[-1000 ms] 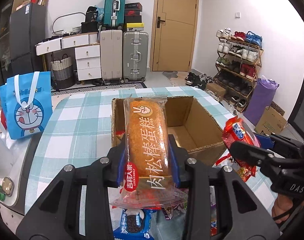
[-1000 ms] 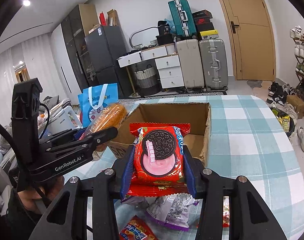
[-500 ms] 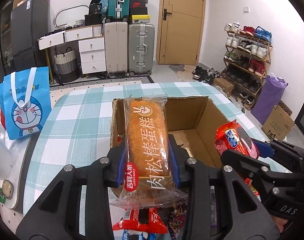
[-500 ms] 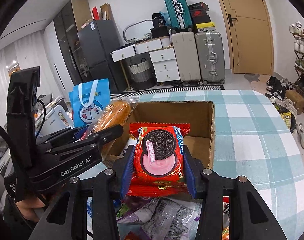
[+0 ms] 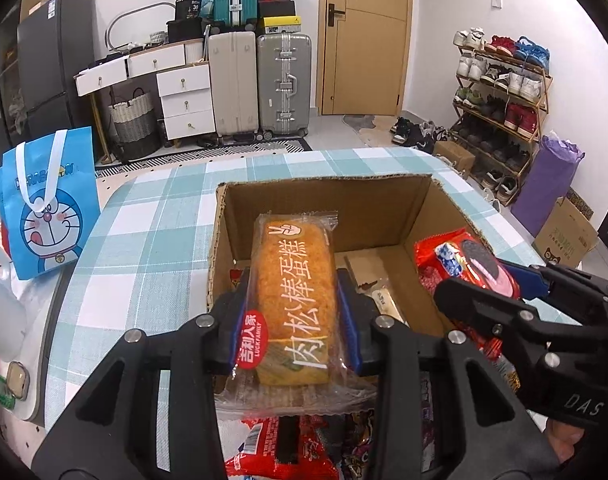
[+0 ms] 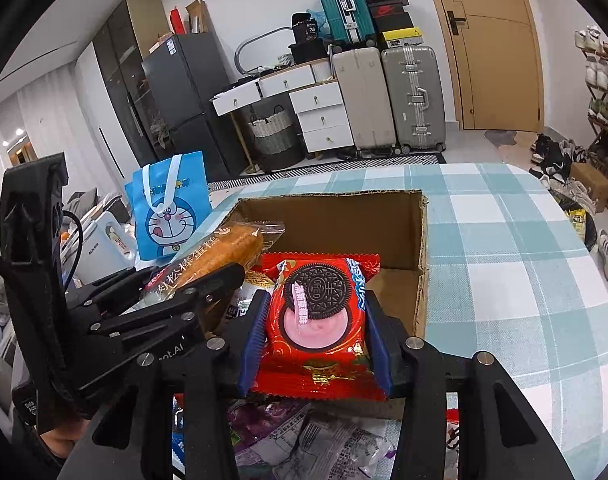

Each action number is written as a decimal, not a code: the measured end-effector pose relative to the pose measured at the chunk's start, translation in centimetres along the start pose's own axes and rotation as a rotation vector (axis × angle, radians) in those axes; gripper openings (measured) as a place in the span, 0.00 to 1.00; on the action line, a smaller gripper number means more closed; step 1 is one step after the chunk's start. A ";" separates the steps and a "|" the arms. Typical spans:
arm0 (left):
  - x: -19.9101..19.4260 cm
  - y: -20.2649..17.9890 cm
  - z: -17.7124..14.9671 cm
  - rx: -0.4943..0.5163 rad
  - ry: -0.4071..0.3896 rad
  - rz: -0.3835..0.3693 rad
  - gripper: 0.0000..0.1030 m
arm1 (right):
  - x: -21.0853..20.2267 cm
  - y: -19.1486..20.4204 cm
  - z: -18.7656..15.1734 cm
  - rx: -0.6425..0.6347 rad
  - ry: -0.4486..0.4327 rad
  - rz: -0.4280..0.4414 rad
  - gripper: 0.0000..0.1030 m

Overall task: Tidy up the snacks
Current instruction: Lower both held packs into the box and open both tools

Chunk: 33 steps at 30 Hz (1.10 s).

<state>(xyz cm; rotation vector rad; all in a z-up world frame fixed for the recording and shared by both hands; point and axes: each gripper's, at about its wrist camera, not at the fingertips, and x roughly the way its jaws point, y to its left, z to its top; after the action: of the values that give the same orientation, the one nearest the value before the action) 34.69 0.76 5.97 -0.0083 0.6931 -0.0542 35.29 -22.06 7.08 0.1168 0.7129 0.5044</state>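
Left gripper [image 5: 293, 312]: clenched on the meat-floss cake [image 5: 293, 300], one blue pad on each long side of the clear wrapper; it hangs over the near-left part of the cardboard box [image 5: 328, 196].
Meat-floss cake: a long golden loaf in a clear wrapper with white characters and a red round label; its far end points into the box and its near end sticks out behind the pads. In the right wrist view it shows to the left, tilted, above the box's left wall [image 6: 219, 252].
Cardboard box: open-topped, standing on the checked tablecloth [image 5: 143, 240]; a few wrapped snacks [image 5: 384, 300] lie on its floor.
Right gripper [image 6: 316, 336]: closed on the Oreo packet [image 6: 318, 320], blue pads pressing both side edges; held above the near edge of the box, just right of the left gripper.
Oreo packet: red wrapper with a dark biscuit and pink cream pictured, upright between the pads; from the left wrist camera it appears over the box's right side [image 5: 460, 264].
Loose snacks: several packets [image 6: 324, 440] lie on the table below both grippers, just in front of the box.
Blue cartoon bag [image 5: 47, 208]: stands at the table's left edge, well apart from the box.
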 end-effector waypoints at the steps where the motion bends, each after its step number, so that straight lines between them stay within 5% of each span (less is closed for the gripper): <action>1: -0.1 0.0 0.0 0.001 0.003 -0.001 0.35 | -0.4 0.1 -0.1 -0.012 -0.017 -0.004 0.50; 3: -0.5 0.1 -0.2 0.000 0.001 0.000 0.41 | -1.3 0.3 -0.3 -0.033 -0.053 -0.010 0.58; 7: -2.2 0.3 -0.8 0.011 -0.022 0.008 0.75 | -2.8 0.1 -0.4 -0.037 -0.086 -0.023 0.81; 13: -4.6 0.9 -2.3 0.017 -0.032 -0.026 0.83 | -4.5 -0.7 -1.5 -0.009 -0.065 0.007 0.99; 18: -7.3 1.5 -4.0 0.013 -0.057 -0.037 1.00 | -6.1 -1.0 -2.9 -0.024 -0.084 -0.007 0.99; 33: -12.4 3.2 -10.9 -0.022 -0.105 -0.037 1.00 | -10.5 -0.8 -10.2 0.019 -0.115 -0.033 0.99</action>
<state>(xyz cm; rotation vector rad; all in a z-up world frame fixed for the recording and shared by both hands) 18.30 4.71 5.43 -0.0447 0.5883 -0.0814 22.26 -28.44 5.44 0.1510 0.6063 0.4559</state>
